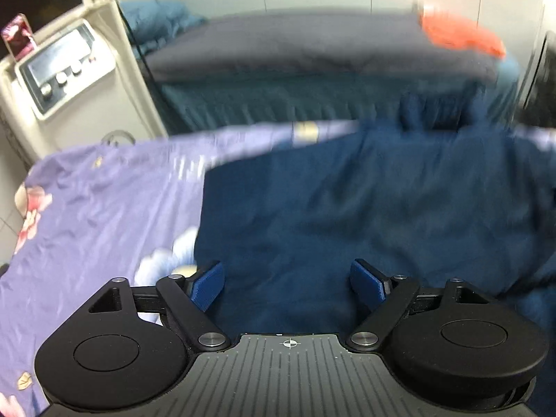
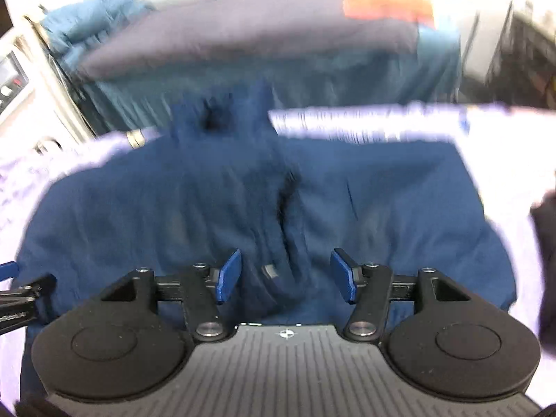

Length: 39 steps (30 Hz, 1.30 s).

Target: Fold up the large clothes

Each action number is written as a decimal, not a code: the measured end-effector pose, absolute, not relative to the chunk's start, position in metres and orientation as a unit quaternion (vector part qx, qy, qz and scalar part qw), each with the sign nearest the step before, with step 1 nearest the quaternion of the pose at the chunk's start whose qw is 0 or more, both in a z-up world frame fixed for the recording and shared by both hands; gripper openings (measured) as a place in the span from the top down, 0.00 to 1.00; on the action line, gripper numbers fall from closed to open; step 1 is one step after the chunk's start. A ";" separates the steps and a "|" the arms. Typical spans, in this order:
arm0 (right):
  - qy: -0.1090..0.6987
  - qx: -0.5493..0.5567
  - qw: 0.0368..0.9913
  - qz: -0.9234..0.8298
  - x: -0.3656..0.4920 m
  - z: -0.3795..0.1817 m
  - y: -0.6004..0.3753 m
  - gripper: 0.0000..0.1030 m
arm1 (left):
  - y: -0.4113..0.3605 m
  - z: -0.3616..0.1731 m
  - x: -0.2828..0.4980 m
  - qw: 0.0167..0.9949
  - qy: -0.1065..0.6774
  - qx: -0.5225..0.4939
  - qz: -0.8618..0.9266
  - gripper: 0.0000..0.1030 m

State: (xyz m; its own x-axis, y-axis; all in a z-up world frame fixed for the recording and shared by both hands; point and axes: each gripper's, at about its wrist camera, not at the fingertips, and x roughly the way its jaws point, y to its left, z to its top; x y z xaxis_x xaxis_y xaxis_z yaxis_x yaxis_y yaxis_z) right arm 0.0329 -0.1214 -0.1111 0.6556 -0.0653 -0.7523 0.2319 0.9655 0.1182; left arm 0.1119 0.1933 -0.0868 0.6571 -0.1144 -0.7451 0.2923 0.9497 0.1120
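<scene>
A large navy blue garment (image 1: 365,201) lies spread on a lilac floral sheet (image 1: 97,201). Its collar end points away from me, toward the far edge. My left gripper (image 1: 287,283) is open and empty, just above the garment's near left part, close to its left edge. In the right wrist view the garment (image 2: 208,208) fills the middle, with a small grey tag (image 2: 269,271) near the hem. My right gripper (image 2: 285,274) is open and empty over the garment's near middle. Both views are motion-blurred.
A second bed with a grey cover (image 1: 295,45) and teal skirt stands behind, with an orange cloth (image 1: 458,34) on its right end. A beige machine with knobs (image 1: 66,66) stands at the left. The left gripper's edge (image 2: 21,295) shows in the right wrist view.
</scene>
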 end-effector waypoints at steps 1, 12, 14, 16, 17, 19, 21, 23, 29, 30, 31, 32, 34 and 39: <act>0.396 0.087 0.912 -0.057 0.034 -0.107 -0.113 0.29 | 0.193 -0.081 0.109 0.909 0.384 0.101 -0.124 0.00; 0.535 0.011 0.845 -0.019 0.115 -0.193 -0.068 0.19 | 0.183 -0.156 0.165 0.840 0.508 0.137 -0.131 0.00; 0.551 0.012 0.834 -0.030 0.125 -0.197 -0.067 0.16 | 0.184 -0.160 0.173 0.835 0.517 0.131 -0.137 0.00; 0.566 0.006 0.823 -0.040 0.131 -0.200 -0.066 0.14 | 0.182 -0.162 0.179 0.830 0.525 0.129 -0.138 0.00; 0.573 0.004 0.818 -0.044 0.138 -0.202 -0.066 0.13 | 0.180 -0.163 0.182 0.827 0.530 0.129 -0.136 0.00; 0.585 0.006 0.809 -0.048 0.151 -0.208 -0.063 0.11 | 0.178 -0.167 0.193 0.821 0.540 0.129 -0.132 0.00; 0.594 0.013 0.803 -0.052 0.163 -0.211 -0.063 0.09 | 0.178 -0.169 0.196 0.819 0.544 0.127 -0.128 0.00; 0.592 0.021 0.804 -0.059 0.166 -0.213 -0.064 0.08 | 0.178 -0.170 0.197 0.825 0.536 0.124 -0.128 0.00; 0.557 0.030 0.827 -0.070 0.150 -0.206 -0.065 0.07 | 0.190 -0.166 0.180 0.853 0.492 0.106 -0.140 0.00; 0.554 0.038 0.829 -0.070 0.144 -0.203 -0.066 0.07 | 0.192 -0.165 0.173 0.858 0.483 0.105 -0.143 0.00; 0.553 0.046 0.829 -0.071 0.140 -0.199 -0.066 0.08 | 0.195 -0.161 0.166 0.861 0.475 0.105 -0.146 0.00; 0.552 0.053 0.829 -0.073 0.134 -0.194 -0.067 0.08 | 0.198 -0.156 0.159 0.865 0.468 0.106 -0.149 0.00; 0.535 0.063 0.839 -0.070 0.121 -0.179 -0.069 0.09 | 0.206 -0.144 0.142 0.874 0.451 0.105 -0.149 0.00; 0.516 0.075 0.854 0.002 0.073 -0.146 -0.072 0.09 | 0.252 -0.119 0.091 0.880 0.451 0.056 -0.140 0.00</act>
State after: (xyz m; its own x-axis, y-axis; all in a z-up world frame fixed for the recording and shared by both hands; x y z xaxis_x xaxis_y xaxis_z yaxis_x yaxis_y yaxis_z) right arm 0.0725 -0.0723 -0.1455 0.4684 0.0803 -0.8799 0.0740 0.9888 0.1296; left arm 0.0913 0.2516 -0.1185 0.5541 -0.1960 -0.8091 0.2966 0.9546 -0.0281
